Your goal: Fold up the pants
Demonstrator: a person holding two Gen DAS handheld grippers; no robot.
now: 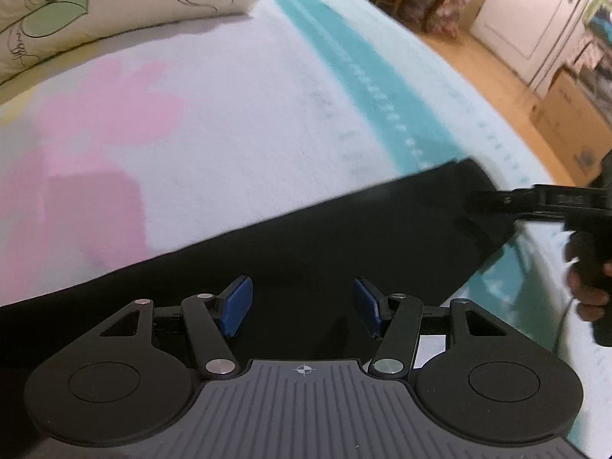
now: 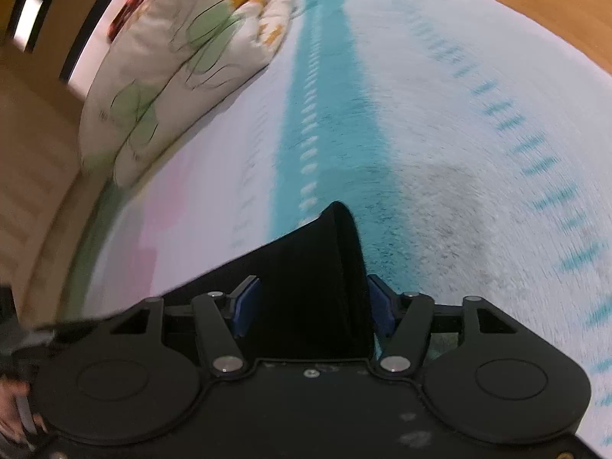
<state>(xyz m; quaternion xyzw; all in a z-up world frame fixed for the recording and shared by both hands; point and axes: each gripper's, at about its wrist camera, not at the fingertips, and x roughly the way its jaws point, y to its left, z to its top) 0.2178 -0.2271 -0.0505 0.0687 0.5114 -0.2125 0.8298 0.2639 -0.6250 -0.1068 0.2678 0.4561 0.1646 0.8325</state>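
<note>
A bed (image 1: 267,114) carries everything, covered by a white fleecy blanket (image 2: 440,122) with a turquoise stripe (image 1: 344,61) running toward 12 o'clock and pink patches (image 1: 99,122) at 9 o'clock. Black pants (image 1: 306,237) lie flat on the blanket, stretching from 6 toward 3 o'clock. A folded quilt (image 1: 95,4) with green leaf outlines rests on the blanket at 11 o'clock.

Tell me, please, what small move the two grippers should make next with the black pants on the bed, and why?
Probably close the right gripper on the pants end lying between its blue pads, apparently ungripped. The left gripper hovers open over the cloth, holding nothing. The pants lie in one long band across the bed cover, so securing that end looks needed before folding.
</note>
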